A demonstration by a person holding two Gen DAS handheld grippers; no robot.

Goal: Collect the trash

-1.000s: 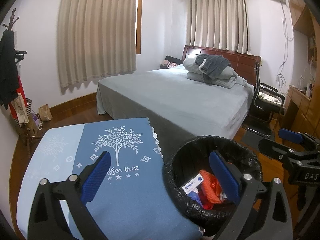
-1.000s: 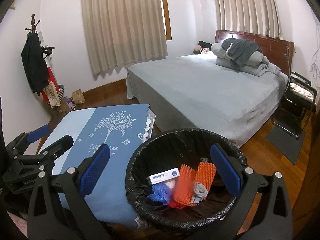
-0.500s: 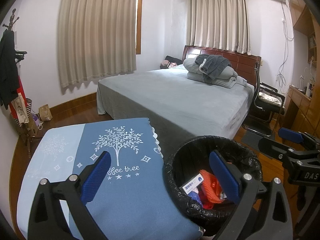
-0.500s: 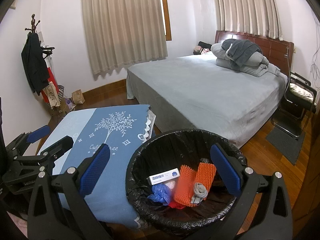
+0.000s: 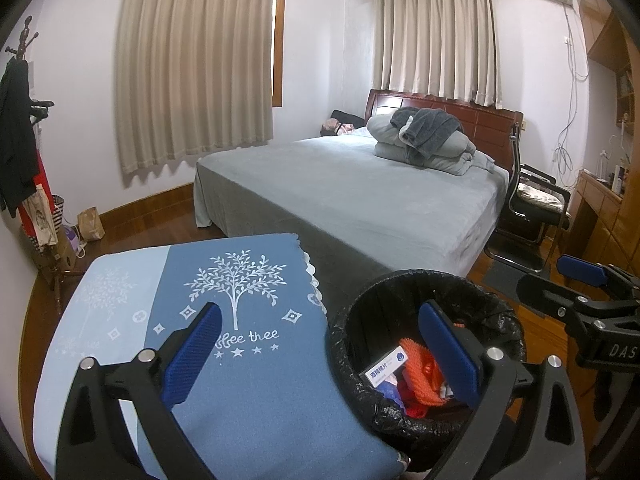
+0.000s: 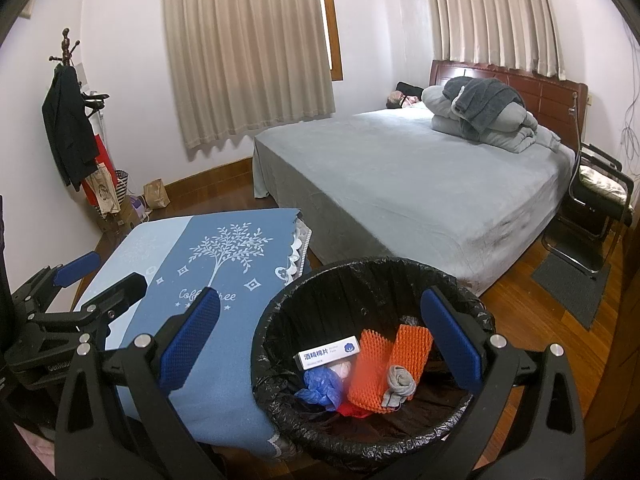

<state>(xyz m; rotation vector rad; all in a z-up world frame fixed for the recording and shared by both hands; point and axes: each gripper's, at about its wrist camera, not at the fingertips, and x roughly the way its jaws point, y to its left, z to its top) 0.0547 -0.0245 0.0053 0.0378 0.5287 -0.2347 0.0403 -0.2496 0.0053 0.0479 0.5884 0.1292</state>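
Observation:
A round bin lined with a black bag (image 6: 280, 308) (image 5: 348, 328) stands beside a low table under a blue tree-print cloth (image 5: 240, 360) (image 6: 192, 264). Inside the bin lie a white box (image 6: 327, 353) (image 5: 386, 367), orange foam netting (image 6: 384, 364) (image 5: 420, 376), a crumpled blue bag (image 6: 320, 386) and a grey wad (image 6: 398, 384). My right gripper (image 6: 320, 340) hangs open over the bin, holding nothing. My left gripper (image 5: 320, 352) is open too, spanning the cloth's edge and the bin's rim. Each gripper shows at the side of the other's view.
A grey bed (image 6: 400, 168) with folded bedding (image 6: 480, 116) fills the middle of the room. A black chair (image 6: 596, 196) and a floor mat (image 6: 572, 280) lie to the right. A coat rack (image 6: 68, 120) with bags stands far left on the wooden floor.

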